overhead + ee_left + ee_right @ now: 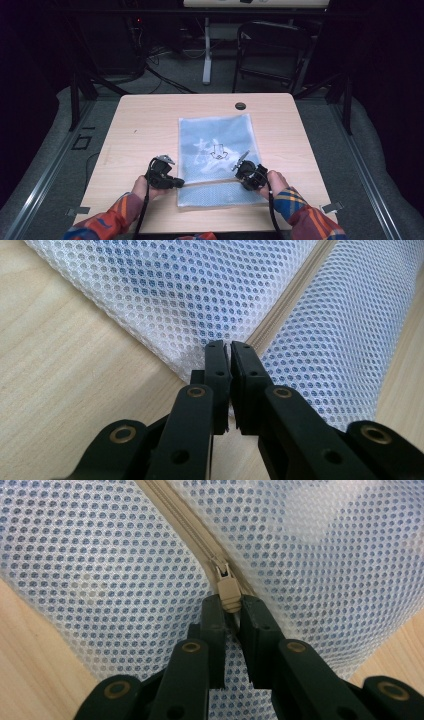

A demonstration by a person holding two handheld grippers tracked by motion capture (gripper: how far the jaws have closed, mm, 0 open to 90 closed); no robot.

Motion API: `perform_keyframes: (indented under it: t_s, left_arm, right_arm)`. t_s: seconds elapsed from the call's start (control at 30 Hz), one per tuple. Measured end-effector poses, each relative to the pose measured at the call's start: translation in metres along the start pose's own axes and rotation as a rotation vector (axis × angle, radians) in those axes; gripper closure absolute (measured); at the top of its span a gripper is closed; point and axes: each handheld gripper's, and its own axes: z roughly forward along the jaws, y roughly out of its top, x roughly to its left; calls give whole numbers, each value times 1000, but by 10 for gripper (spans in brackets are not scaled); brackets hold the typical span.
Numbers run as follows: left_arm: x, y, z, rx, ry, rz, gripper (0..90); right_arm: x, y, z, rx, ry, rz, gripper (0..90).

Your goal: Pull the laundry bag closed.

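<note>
Mesh zipper bag [216, 160]: lay flat on table [150, 115], near the front edge, blue contents visible through white netting. Judged light, limp and prone to bunching; no rigid edge to grasp. Zipper [170, 510] ran across near end. Left gripper [229, 352]: jaws closed, pinching bag edge at zipper end as anchor. Right gripper [231, 611]: jaws closed on beige zipper pull [229, 591]. Pull tab judged small and slippery; best taken squarely, with fabric kept taut.
</note>
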Motion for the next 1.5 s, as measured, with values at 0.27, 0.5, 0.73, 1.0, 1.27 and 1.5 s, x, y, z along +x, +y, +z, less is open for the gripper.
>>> perform_keyframes:
  t_s: [0.27, 0.5, 0.73, 1.0, 1.27, 1.5]
  left_arm:
    - [0, 0, 0, 0, 0, -2, 865]
    - [0, 0, 0, 4, 0, 0, 865]
    - [0, 0, 0, 4, 2, 1, 864]
    - [0, 1, 0, 6, 0, 2, 863]
    - [0, 1, 0, 6, 0, 2, 863]
    - [0, 0, 0, 6, 0, 1, 863]
  right_arm:
    - [-5, -6, -1, -3, -47, 24, 900]
    - [-19, -22, -4, -43, -13, 56, 826]
    - [-5, -8, -2, -99, 42, -68, 701]
    - [-6, 0, 10, -88, 60, -88, 726]
    - [-4, -3, 5, -102, 74, -108, 786]
    - [-2, -1, 8, -93, 71, -124, 809]
